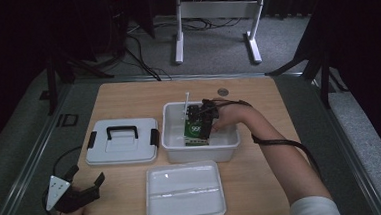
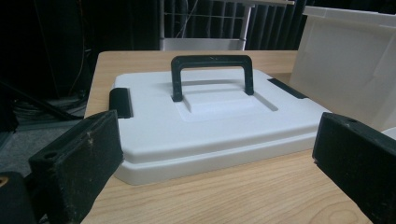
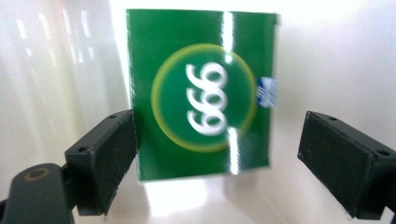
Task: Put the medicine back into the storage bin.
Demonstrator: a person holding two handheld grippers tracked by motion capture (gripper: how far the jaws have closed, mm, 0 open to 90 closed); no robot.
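Jaws of the right gripper (image 3: 219,163) stand wide apart, one at the lower left and one at the lower right of the right gripper view, with a green packet (image 3: 201,93) between and beyond them; the left jaw looks close to the packet's edge, the right one well clear, so nothing is clamped. In the high view that gripper (image 1: 204,120) reaches down inside the white bin (image 1: 173,143) at the centre of the frame, where the packet (image 1: 196,132) lies on the bin floor.

A likely slip: the glossy wrapper could slide or tilt if the jaws close off-centre, pushing the packet against the bin wall instead of catching it.

White figures in a yellow-ringed circle read "999" or "666", depending on which way up the packet lies; a small blue mark at its edge is too blurred to read.

The left gripper (image 1: 85,186) rests at the lower left, jaws spread and empty, facing the grey lid (image 2: 205,121).
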